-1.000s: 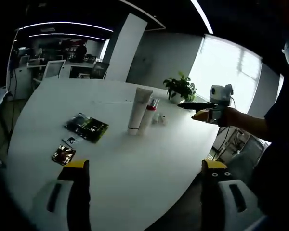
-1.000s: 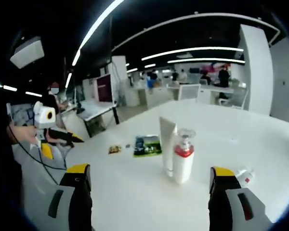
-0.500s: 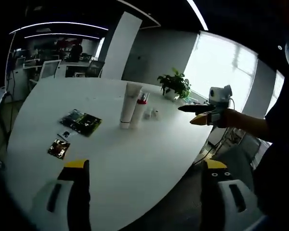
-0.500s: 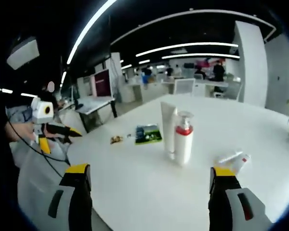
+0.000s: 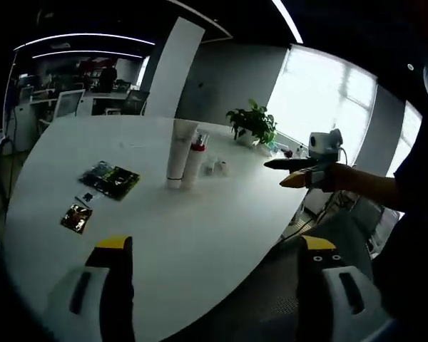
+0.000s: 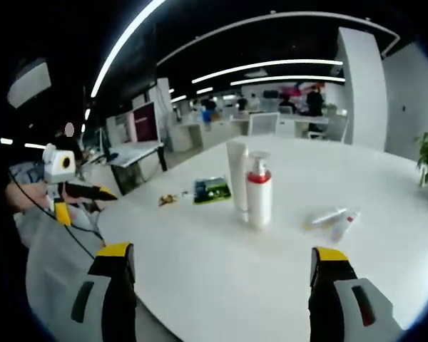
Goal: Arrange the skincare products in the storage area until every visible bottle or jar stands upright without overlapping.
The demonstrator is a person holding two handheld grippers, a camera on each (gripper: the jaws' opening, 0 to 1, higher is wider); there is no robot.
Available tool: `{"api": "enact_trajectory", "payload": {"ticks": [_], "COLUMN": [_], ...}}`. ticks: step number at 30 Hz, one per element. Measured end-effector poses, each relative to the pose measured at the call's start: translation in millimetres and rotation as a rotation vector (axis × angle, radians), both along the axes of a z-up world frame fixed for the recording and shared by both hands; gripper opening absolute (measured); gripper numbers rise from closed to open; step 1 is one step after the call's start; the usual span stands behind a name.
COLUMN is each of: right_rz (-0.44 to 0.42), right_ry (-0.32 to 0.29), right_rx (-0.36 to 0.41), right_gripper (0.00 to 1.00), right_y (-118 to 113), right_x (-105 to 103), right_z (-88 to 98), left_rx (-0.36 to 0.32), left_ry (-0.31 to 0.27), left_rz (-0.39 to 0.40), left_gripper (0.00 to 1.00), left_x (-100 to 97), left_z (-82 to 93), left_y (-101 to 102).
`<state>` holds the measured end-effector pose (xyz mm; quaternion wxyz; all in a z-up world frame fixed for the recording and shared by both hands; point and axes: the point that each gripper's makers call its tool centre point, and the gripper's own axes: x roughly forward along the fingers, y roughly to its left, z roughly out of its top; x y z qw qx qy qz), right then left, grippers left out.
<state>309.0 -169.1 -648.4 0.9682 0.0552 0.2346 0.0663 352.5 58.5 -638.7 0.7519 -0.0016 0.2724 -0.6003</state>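
1. On the white bench [image 6: 221, 263], a tube [image 6: 237, 174] and a pump bottle [image 6: 258, 191] stand upright, touching; two small tubes [image 6: 335, 219] lie flat beside them
2. Left gripper [image 5: 214, 285]: jaws wide, empty, off the bench
3. Right gripper [image 6: 225, 285]: jaws wide, empty

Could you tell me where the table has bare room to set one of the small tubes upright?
The near part of the white table is bare, between the pump bottle and the edge. Bare surface also separates it from the two lying tubes. It is crowded where the tall tube stands against the pump bottle, sachets beyond.
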Motion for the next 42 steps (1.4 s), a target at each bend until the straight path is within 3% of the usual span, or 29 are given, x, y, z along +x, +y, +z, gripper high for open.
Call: {"api": "enact_trajectory", "payload": {"ticks": [13, 26, 38, 42], "right_rz": [0.016, -0.003, -0.016, 0.0], "right_ry": [-0.014, -0.016, 0.019, 0.055], "right_rx": [-0.009, -0.004, -0.015, -0.042], "right_gripper": [0.99, 0.99, 0.99, 0.99], "right_y": [-10, -51, -86, -94], "right_x": [18, 51, 75, 85], "right_z": [-22.2, -27.5, -26.2, -37.5], "left_rx": [0.006, 0.029, 0.041, 0.049], "left_ry": [-0.013, -0.014, 0.0, 0.006], "left_rz": [0.04, 0.09, 0.114, 0.116], "left_gripper": [0.9, 0.9, 0.9, 0.9], "left_x": [12.9, 35.5, 57.8, 63.1], "left_z": [-25.3, -28.6, -17.6, -17.1], "left_y": [2, -5, -12, -16]}}
